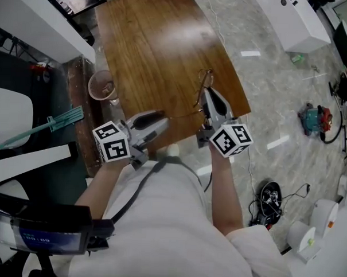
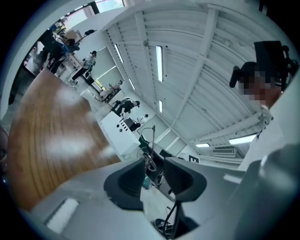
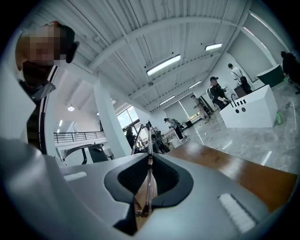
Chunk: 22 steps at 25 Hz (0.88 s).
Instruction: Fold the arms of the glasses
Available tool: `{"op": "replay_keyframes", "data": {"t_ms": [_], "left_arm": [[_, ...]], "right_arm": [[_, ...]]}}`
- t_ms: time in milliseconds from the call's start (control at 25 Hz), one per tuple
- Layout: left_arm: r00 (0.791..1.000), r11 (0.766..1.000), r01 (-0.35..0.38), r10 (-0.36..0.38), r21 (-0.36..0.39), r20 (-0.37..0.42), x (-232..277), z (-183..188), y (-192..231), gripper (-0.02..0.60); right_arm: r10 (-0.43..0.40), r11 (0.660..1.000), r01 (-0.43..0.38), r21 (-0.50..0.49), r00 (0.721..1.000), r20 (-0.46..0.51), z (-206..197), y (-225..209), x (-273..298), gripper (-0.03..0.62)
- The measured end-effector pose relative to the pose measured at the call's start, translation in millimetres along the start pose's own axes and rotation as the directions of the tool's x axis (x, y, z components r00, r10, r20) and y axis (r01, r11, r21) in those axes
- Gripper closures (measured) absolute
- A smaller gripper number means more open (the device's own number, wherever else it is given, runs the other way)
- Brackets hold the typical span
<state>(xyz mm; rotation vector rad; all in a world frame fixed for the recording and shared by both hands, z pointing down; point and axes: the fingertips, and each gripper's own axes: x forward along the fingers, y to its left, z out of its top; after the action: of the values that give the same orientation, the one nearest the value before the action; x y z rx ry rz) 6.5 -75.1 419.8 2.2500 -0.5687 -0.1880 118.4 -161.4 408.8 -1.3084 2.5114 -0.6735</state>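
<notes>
Right claw [image 3: 149, 158] clamps the thin wire-framed glasses [image 3: 148, 188] edge-on over the glossy brown wooden desk [image 1: 155, 42]. The smooth grey left claw [image 2: 154, 164] stands nearby, jaws apart.

Head cam: high up, aimed steeply down over person's torso [image 1: 170, 221] onto wood table [image 1: 155, 42]. Left gripper [image 1: 158, 116] cam: sits close behind its jaws, rolled, facing level, table at frame left, ceiling [image 2: 187, 61] filling the rest. Right gripper [image 1: 207, 95] cam: same close seat, facing level across tabletop. All 3 share table & glasses [image 1: 201, 87].
</notes>
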Motion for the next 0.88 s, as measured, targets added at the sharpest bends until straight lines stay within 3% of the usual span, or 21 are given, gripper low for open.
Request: {"op": "replay_keyframes", "data": {"t_ms": [200,440,680,880], "left_arm": [[0.997,0.995,0.027,-0.020,-0.098,0.073,-7.0,11.2,-0.4,0.532],[0.994,0.990,0.048,-0.034,-0.135,0.102,-15.0,21.7,-2.2,0.541],[0.994,0.992,0.059,-0.048,-0.109,0.100,-11.5,43.2,-3.2,0.534],[0.994,0.994,0.065,-0.057,-0.092,0.094,-9.6,53.1,-2.7,0.525]], "right_arm": [[0.010,0.999,-0.011,0.047,1.000,0.014,-3.6,0.2,-1.4,0.562],[0.103,0.994,-0.104,-0.022,0.993,-0.055,-12.6,19.4,0.4,0.562],[0.241,0.951,-0.276,-0.141,0.944,-0.224,-38.8,56.9,10.0,0.562],[0.326,0.918,-0.375,-0.131,0.899,-0.291,-57.1,82.6,10.2,0.562]]}}
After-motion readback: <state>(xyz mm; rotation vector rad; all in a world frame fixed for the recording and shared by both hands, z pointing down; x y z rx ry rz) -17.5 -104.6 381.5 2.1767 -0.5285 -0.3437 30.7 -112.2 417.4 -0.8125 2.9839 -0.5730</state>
